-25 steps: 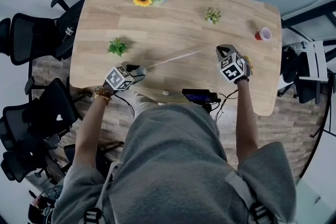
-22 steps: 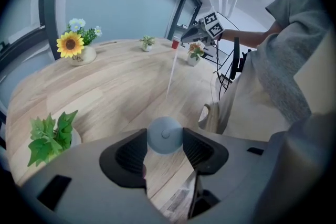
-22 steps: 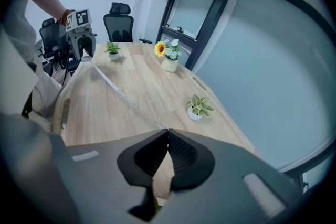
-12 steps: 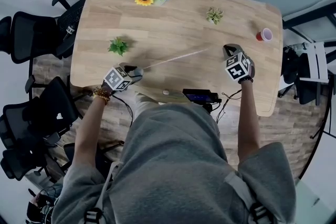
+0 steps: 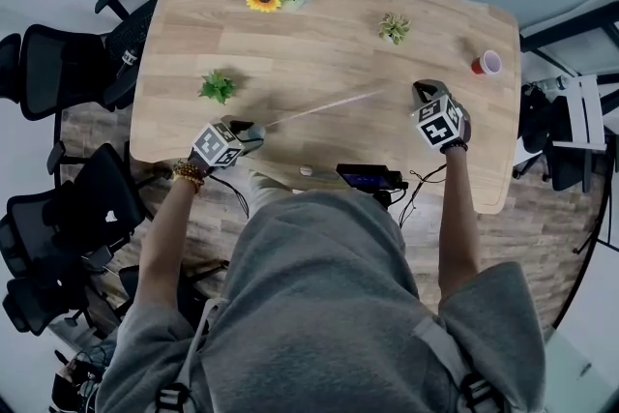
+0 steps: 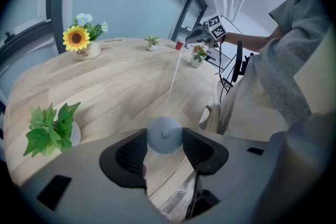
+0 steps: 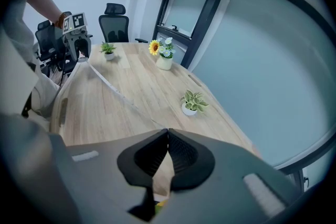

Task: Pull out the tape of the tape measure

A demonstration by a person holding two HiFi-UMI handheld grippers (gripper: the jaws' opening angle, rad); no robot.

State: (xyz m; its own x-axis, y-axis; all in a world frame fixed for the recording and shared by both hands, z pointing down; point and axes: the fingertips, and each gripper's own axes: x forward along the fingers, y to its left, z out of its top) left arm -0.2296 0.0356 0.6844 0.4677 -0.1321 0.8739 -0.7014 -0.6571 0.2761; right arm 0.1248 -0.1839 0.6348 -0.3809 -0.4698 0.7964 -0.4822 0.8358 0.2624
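Rightward is where the right gripper has gone since the earlier head view, a short way along the near part of the desk. The tape has grown a little longer with it, while the left gripper has kept its place.

That desk gives a long bare stretch in its near half, which is probably why the pull runs left to right across it rather than toward the far edge. Over it the tape lies as one straight, thin line from the near left up to the right, and it looks taut. The two grippers stand well apart at its ends, both tipped downward.

At the left end is the tape measure case, round and grey-blue. The left fingers are clamped on its two sides, most likely to anchor it so the pull draws tape out instead of dragging the case.

At the right end, the right fingers are pressed together with the tape running in between their tips. A flat pinch suits so thin a strip.
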